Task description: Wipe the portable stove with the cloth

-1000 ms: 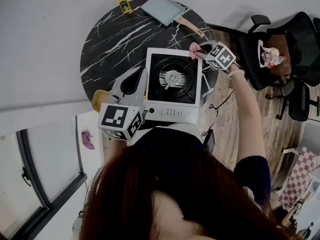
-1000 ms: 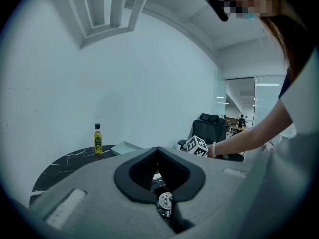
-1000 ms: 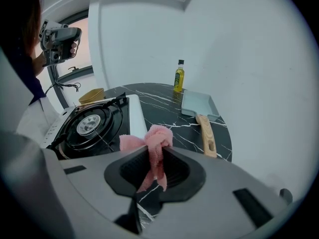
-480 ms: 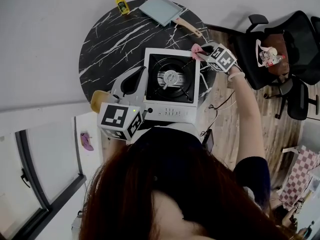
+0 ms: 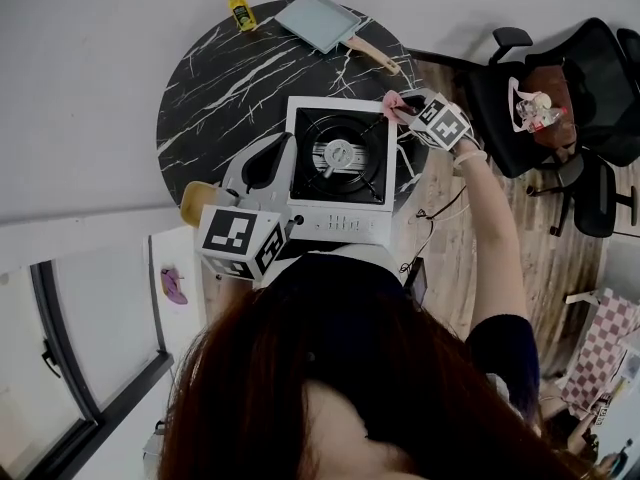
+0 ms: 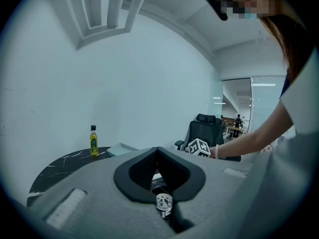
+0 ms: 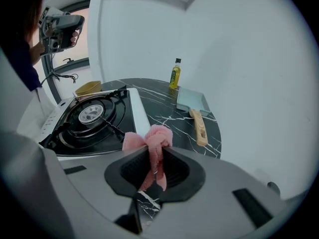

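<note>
Right tongs [image 7: 153,151] pinch pink cloth [image 7: 158,135] at stove [image 5: 340,224] corner; left gripper view alone shows left tongs [image 6: 157,151] together.

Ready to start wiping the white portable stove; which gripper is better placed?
Right. The right gripper is shut on the pink cloth at the white stove's far right corner; the left gripper is shut, empty, beside it.

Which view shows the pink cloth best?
The right gripper view: the cloth sits close up, pinched in the right tool by the stove edge. The head view shows only a small pink bit; the left gripper view shows none.
</note>
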The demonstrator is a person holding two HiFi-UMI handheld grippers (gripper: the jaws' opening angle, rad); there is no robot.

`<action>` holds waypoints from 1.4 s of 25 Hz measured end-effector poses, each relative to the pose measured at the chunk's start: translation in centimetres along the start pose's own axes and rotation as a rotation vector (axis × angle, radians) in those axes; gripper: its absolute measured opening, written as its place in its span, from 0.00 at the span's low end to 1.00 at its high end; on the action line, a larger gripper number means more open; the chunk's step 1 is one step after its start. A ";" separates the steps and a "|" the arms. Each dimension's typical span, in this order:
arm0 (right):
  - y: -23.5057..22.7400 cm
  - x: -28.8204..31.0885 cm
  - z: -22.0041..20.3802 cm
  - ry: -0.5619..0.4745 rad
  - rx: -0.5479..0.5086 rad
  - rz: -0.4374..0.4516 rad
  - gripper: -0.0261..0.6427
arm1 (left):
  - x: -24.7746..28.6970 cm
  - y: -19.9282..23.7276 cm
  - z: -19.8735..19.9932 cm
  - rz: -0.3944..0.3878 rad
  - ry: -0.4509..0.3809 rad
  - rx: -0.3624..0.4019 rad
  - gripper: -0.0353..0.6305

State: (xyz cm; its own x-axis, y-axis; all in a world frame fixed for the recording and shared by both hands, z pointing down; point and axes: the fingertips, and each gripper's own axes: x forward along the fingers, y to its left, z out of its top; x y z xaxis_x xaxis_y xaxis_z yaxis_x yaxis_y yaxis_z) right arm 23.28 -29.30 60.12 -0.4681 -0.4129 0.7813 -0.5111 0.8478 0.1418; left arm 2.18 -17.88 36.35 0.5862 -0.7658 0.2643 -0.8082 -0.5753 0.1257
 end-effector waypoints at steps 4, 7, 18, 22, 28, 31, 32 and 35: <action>0.3 -0.2 -0.4 0.002 0.023 -0.015 0.14 | -0.1 -0.3 0.0 -0.006 -0.002 0.003 0.07; 0.6 -0.4 -0.6 0.006 0.040 -0.024 0.14 | -0.1 -0.5 0.1 -0.010 -0.004 0.005 0.07; 1.9 -1.0 -1.4 0.034 0.114 -0.083 0.14 | -0.5 -1.2 0.1 -0.024 -0.012 0.007 0.07; 2.3 -1.0 -1.7 0.029 0.144 -0.107 0.14 | -0.5 -1.7 0.0 -0.035 -0.014 0.008 0.07; 3.2 -1.4 -1.8 0.072 0.166 -0.145 0.14 | -0.9 -1.9 0.0 -0.043 -0.021 0.010 0.07; 3.6 -1.6 -1.6 0.070 0.205 -0.164 0.14 | -1.2 -2.0 0.1 -0.045 -0.028 0.005 0.07; 3.8 -1.6 -1.6 0.068 0.216 -0.170 0.14 | -1.4 -2.0 0.1 -0.044 -0.031 -0.002 0.07; 4.3 -1.8 -1.7 0.093 0.238 -0.200 0.14 | -1.7 -1.8 0.1 -0.042 -0.039 -0.018 0.07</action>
State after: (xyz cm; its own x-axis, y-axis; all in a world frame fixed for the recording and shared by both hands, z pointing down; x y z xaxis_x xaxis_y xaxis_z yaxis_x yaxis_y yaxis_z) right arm 23.13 -24.41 60.35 -0.2792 -0.5221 0.8059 -0.7459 0.6464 0.1603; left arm 2.61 -15.54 35.58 0.6213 -0.7517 0.2214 -0.7834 -0.6024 0.1532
